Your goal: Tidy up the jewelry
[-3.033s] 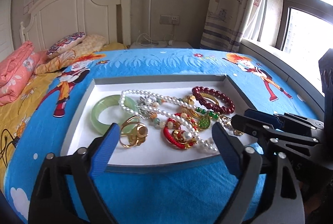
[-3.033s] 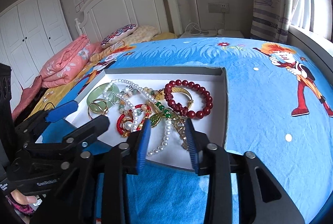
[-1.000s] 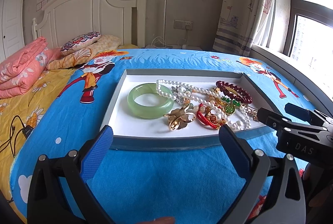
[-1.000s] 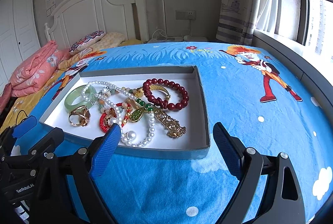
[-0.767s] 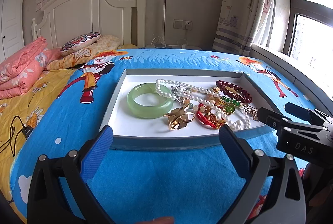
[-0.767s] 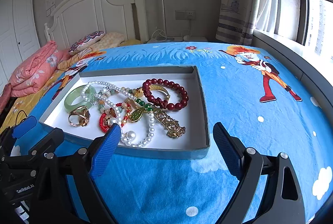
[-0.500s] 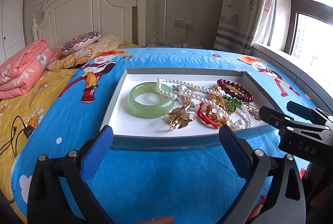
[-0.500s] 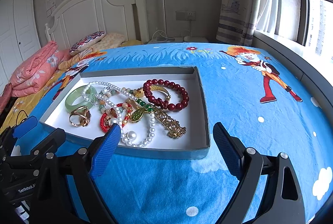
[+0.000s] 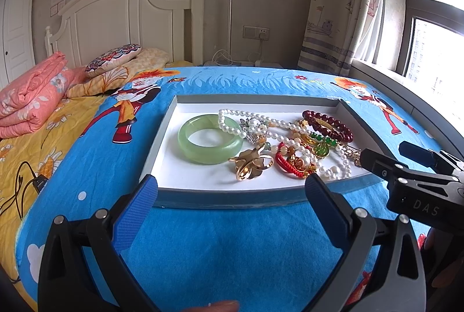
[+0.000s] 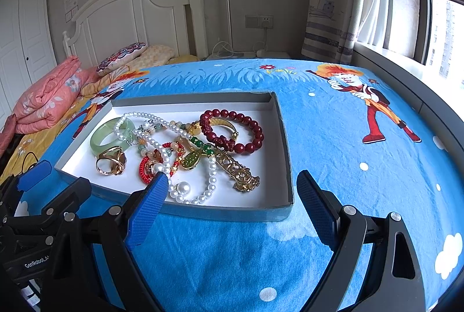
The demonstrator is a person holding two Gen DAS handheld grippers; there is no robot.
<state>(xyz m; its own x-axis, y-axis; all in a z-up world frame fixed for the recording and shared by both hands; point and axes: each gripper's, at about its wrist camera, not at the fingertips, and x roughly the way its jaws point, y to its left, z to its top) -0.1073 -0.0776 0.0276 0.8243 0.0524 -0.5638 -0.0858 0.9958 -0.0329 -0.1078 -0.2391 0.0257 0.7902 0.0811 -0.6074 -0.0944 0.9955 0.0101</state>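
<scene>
On the blue cartoon-print bedspread (image 9: 232, 239) sits a shallow grey cardboard tray with a white floor (image 9: 185, 175), and both grippers hang just short of its near rim, holding nothing. The left gripper (image 9: 230, 197), black with blue pads, has its fingers spread wide; ahead of it, at the tray's left, lies the pale green jade bangle (image 9: 210, 142), with a gold flower ring (image 9: 250, 164) just beside it. A white pearl necklace (image 10: 162, 138) trails rightward through a tangle of red cord and gold pieces. The dark red bead bracelet (image 10: 240, 129) lies in the right half of the tray. The right gripper (image 10: 232, 190) is equally wide apart, the pearl loop directly before its left finger.
</scene>
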